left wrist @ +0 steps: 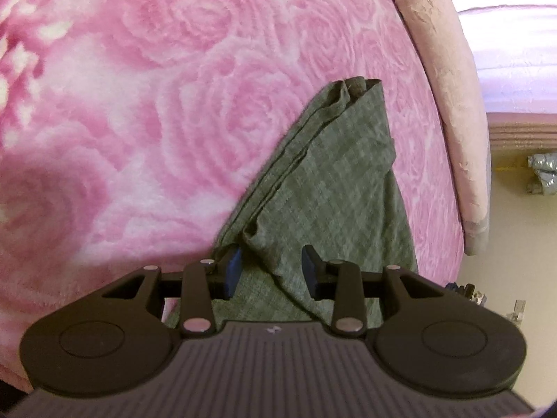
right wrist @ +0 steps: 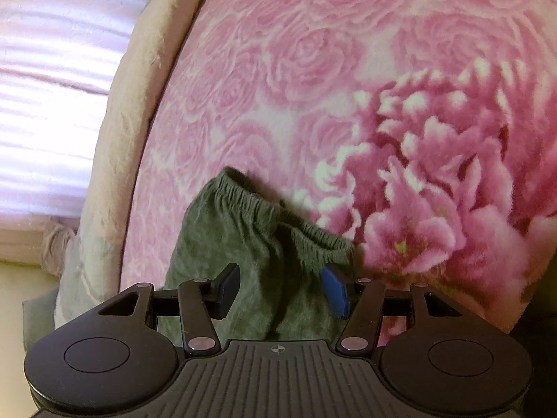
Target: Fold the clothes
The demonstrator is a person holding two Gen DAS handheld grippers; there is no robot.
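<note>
Left wrist view shows green pants lying on a pink rose blanket, close to the right edge of the bed. They look folded in half the long way, one leg on top of the other, with the leg ends at the far tip. The left gripper is wide open above the near part of the cloth, and nothing is between its blue pads.

Right wrist view looks at the other end of the pants. The stretchy waistband lies bunched and wavy at the far side. The right gripper is wide open too, just above the cloth, holding nothing.

I think the pants are light, thin and floppy. They will sag and wrinkle when lifted, and they will not break. Thin cloth could slip out of a weak pinch. A good place to grab looks like the thick waistband with one tool and the leg ends with the other, catching every layer at once.
</note>
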